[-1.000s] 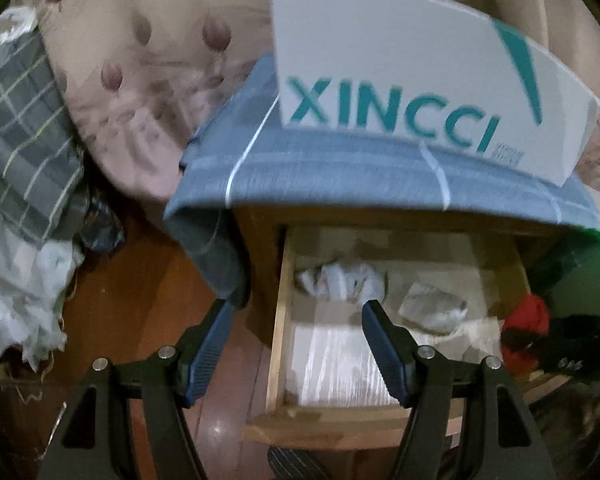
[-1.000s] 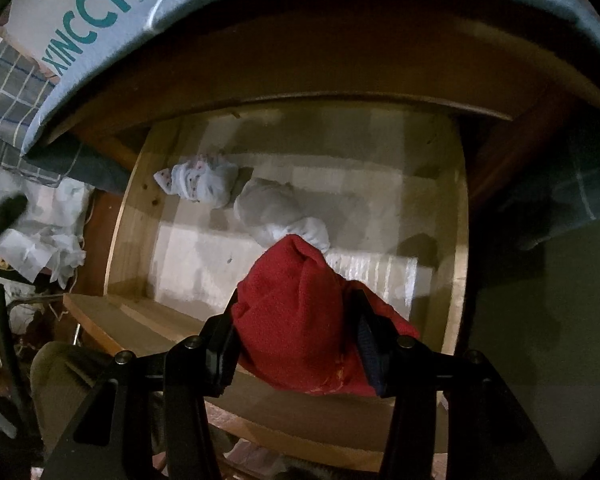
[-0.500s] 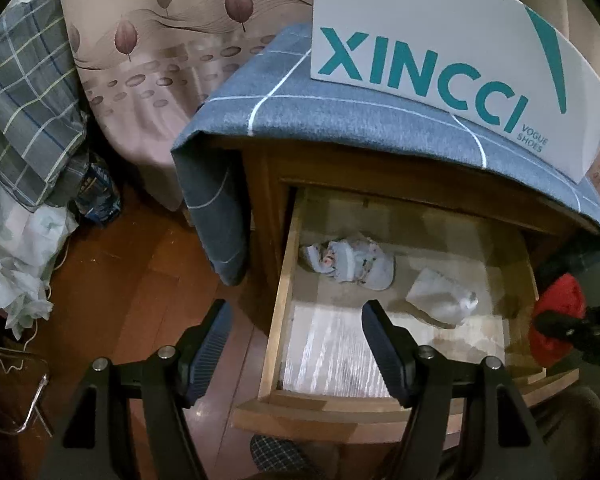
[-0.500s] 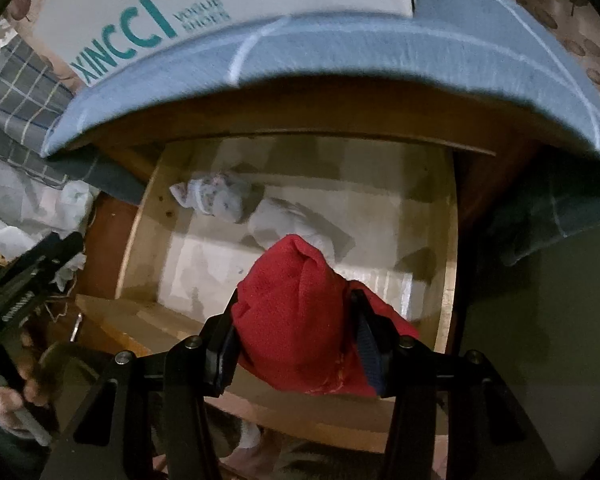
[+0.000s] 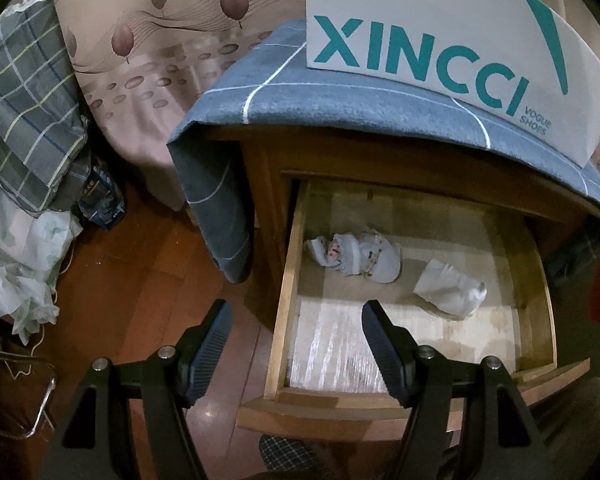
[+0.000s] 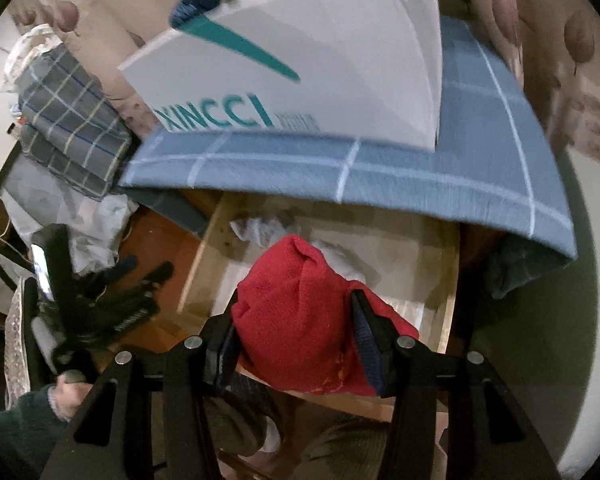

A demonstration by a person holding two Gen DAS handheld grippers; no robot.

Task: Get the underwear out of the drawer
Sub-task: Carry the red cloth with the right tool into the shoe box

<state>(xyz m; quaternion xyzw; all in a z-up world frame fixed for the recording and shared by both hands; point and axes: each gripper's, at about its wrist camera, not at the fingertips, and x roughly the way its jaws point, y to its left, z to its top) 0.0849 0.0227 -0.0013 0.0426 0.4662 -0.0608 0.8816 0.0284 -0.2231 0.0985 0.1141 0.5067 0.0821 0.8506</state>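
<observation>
Two bundles of pale cloth lie in the open wooden drawer [image 5: 288, 288] of the nightstand. Going from the left of the left wrist view: a folded grey plaid blanket [image 5: 24, 120] sits on crumpled white plastic bags [image 5: 16, 264] beside the reddish wooden floor [image 5: 132, 288]. A beige curtain with a leaf print [image 5: 160, 40] hangs behind. The left gripper [image 5: 296, 320] hovers with its dark blue fingers [image 5: 384, 348] spread and nothing between them, one over the floor and one over the drawer's left side. A blue cloth with white grid lines [image 5: 340, 104] covers the nightstand top and droops down its left side, and a white shoe box printed XINCCI in teal [image 5: 440, 48] stands on it. Inside the drawer, a small patterned white bundle [image 5: 356, 256] lies near the back left and a plain white rolled bundle [image 5: 448, 288] just to its right, apart from it.

In the right wrist view, the left gripper shows blurred at the left edge, held by a hand [image 6: 68, 392] in a dark green sleeve. The right gripper [image 6: 296, 328] pinches the red cloth underwear [image 6: 296, 312] between its fingers, the pads pressed into both sides. The red underwear bulges up above the fingers, in front of the drawer's front half and clear of its floor.
</observation>
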